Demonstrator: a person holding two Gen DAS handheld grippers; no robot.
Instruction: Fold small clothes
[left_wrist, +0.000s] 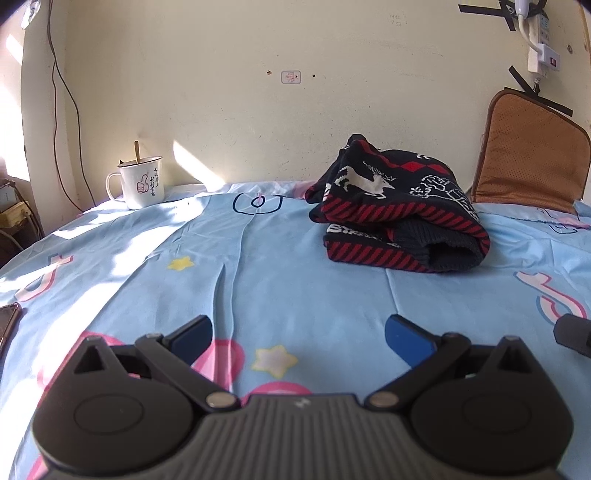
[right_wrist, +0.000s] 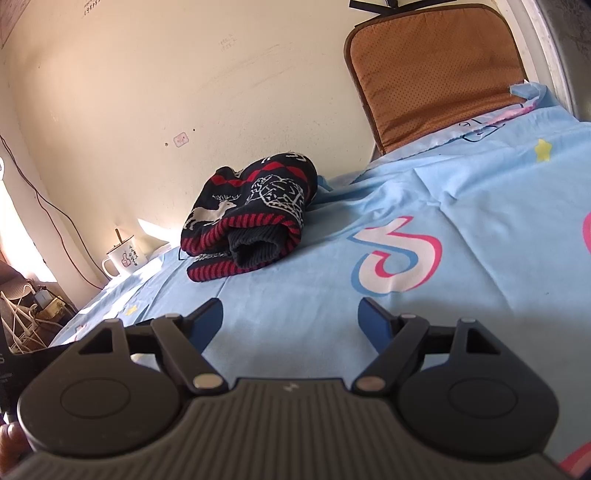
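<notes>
- Left wrist view: the left tool (left_wrist: 298, 332) hangs with its blue-padded jaws spread wide and nothing between them, above the light blue bed sheet (left_wrist: 280, 280).
- The dark knit sweater (left_wrist: 400, 206), patterned with a white reindeer, red diamonds and red-and-navy striped hems, lies well ahead and to the right, near the wall and apart from the tool.
- It looks already gathered into a thick, layered bundle with a ribbed charcoal cuff rolled out at the front; I judge the fold largely done, though loose and uneven, with tidying or squaring perhaps left.
- A white enamel mug (left_wrist: 138, 184) with a stick in it stands far left; a brown perforated cushion (left_wrist: 532, 158) leans on the wall at right.
- Right wrist view: the right tool (right_wrist: 291, 319) is likewise wide and empty, over smooth, faintly creased cotton printed with stars and pink-and-white logos.
- The sweater (right_wrist: 251, 214) sits ahead and left of centre, soft and bulky, touching neither tool; the cushion (right_wrist: 436, 74) stands behind it to the right.
</notes>
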